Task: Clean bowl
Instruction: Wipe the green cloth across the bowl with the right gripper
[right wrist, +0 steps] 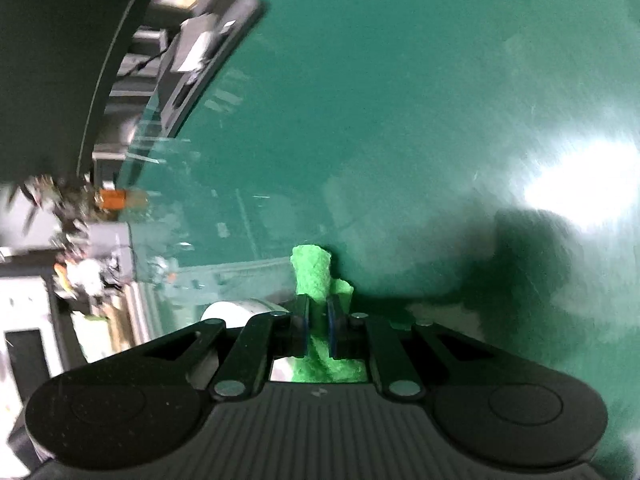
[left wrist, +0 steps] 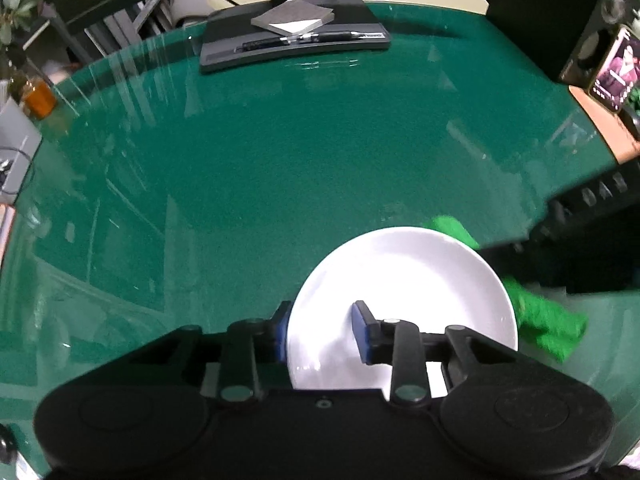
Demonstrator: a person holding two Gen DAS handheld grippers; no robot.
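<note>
Left gripper [left wrist: 320, 334] jaws are straddling the white bowl [left wrist: 404, 280] rim, grip unclear; right gripper [right wrist: 318, 330] is pinching the green cloth [right wrist: 316, 272]. Wiping's probably midway.

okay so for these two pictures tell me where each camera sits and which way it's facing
Left wrist: sits on the left gripper, looking along its fingers across the green table toward a monitor stand; its jaws straddle the white bowl rim.
Right wrist: sits on the right gripper, rolled sideways, facing the table; its jaws pinch a green cloth.
Shared: the table, bowl, cloth and monitor stand.
</note>
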